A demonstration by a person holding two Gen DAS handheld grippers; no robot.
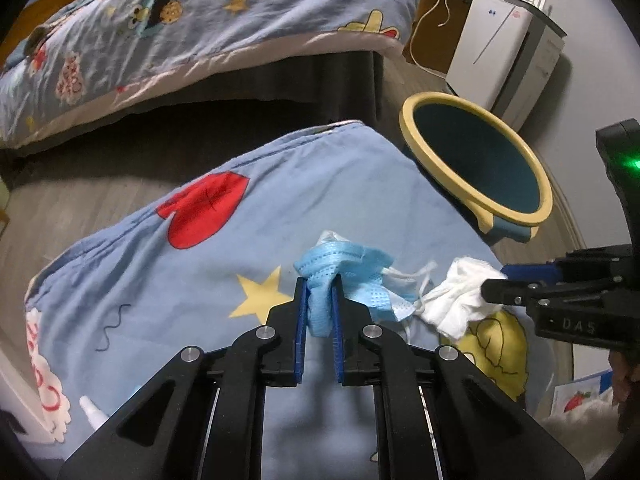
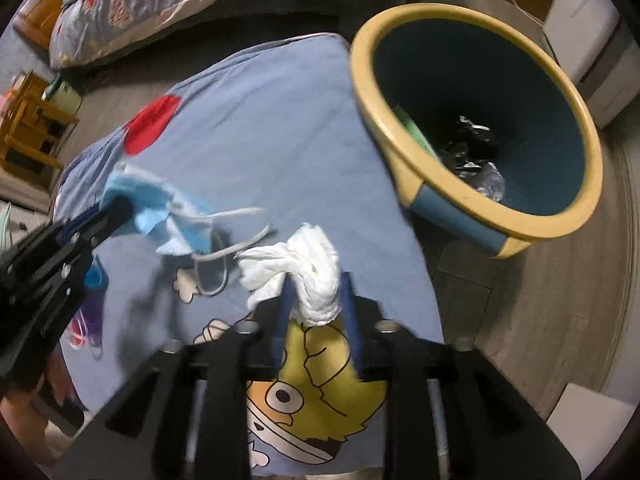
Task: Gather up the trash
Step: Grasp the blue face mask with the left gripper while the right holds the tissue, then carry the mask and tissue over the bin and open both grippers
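Note:
A crumpled blue face mask [image 1: 340, 268] with white ear loops is pinched between the blue pads of my left gripper [image 1: 320, 284], just above a blue cartoon blanket [image 1: 200, 280]. In the right wrist view the same mask [image 2: 152, 204] hangs from the left gripper [image 2: 120, 208] at the left. A white tissue wad [image 2: 316, 272] sits between the parted fingers of my right gripper [image 2: 316, 280], which do not clamp it. The left wrist view shows that tissue [image 1: 456, 300] at the right gripper's tip [image 1: 494, 284]. A blue bin with a yellow rim [image 2: 360, 64] stands beside the blanket, trash inside.
The bin [image 1: 408, 120] stands on grey floor to the right of the blanket [image 2: 280, 120]. A bed with a patterned duvet [image 1: 200, 20] lies behind, with a white appliance [image 1: 492, 40] at the back right. A wooden stand [image 2: 28, 128] is at the left. More masks [image 2: 88, 320] lie near the blanket's left edge.

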